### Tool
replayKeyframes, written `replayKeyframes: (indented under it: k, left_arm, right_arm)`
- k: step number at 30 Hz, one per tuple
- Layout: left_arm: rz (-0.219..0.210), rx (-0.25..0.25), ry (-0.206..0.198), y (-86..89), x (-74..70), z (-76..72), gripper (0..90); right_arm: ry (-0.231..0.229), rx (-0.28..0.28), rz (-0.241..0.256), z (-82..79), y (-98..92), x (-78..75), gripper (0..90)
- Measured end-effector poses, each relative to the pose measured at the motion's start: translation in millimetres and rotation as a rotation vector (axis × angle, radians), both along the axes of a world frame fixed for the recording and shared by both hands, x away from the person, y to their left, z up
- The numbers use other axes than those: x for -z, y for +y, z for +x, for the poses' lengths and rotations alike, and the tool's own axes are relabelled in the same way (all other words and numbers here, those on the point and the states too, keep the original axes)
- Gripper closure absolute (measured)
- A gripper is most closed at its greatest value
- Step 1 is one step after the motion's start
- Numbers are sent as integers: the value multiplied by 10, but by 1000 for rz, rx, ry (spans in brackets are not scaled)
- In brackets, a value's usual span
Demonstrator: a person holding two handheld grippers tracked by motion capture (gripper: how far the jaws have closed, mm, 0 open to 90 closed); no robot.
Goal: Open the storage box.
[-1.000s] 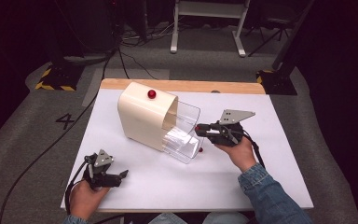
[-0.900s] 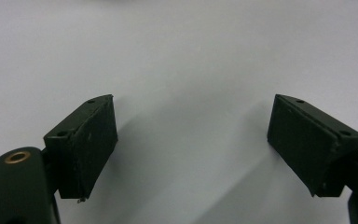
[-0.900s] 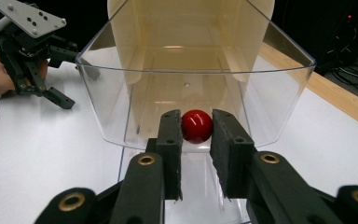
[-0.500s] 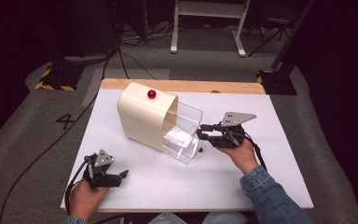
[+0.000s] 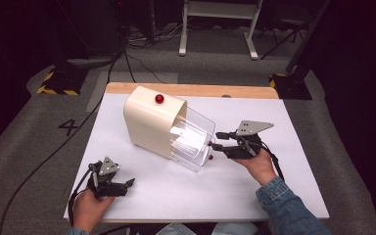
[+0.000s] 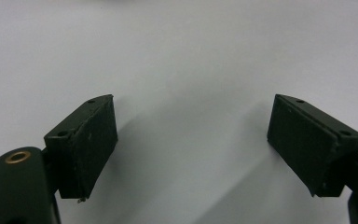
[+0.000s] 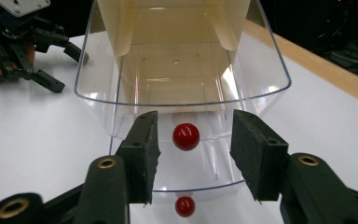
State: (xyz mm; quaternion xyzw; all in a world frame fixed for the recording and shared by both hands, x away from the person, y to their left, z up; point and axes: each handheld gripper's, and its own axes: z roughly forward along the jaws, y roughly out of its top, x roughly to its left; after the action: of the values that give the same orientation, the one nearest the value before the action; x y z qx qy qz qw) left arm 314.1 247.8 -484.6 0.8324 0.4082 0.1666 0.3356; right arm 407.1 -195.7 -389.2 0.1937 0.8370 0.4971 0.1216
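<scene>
On the smooth white worktop [image 5: 186,196], the right gripper [image 7: 193,151] (fingers parted, gripping nothing) flanks a glossy red knob [image 7: 186,136] on the clear plastic drawer [image 7: 182,70]; the left gripper [image 6: 191,140] gapes wide, empty.

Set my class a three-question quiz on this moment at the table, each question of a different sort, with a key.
1. True or false: the right gripper is shut on the red knob.
2. What does the left gripper hold?
A. the knob
B. nothing
C. a cable
3. Fill in: the clear drawer sticks out of the cream ____.

Key
1. False: its jaws stand open on either side of the knob, not touching it.
2. B: the open jaws have bare white table between them.
3. Box.
</scene>
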Motion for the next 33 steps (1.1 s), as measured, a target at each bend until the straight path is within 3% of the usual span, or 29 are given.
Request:
replayKeyframes:
  k: [7,8,10,17,21,26,33]
  left_arm:
    - [0,0,-2,-1,0,-2,160]
    - [0,0,-2,-1,1,-2,160]
    - [2,-1,-4,-1,0,-3,160]
    - [0,0,-2,-1,0,-3,161]
    - [0,0,0,0,0,1,160]
    - [-2,2,3,2,0,5,159]
    - [-4,2,3,0,1,3,159]
  right_arm:
    - [-10,25,-54,-84,-154,3,494]
    - [-7,46,-50,-122,-267,11,481]
    - [-2,53,-52,-130,-290,13,479]
    - [15,146,-105,-239,-697,108,436]
    - [67,218,-111,-268,-1007,201,399]
    - [114,281,-152,-311,-1256,308,386]
    - [196,346,-169,-373,-1572,439,312]
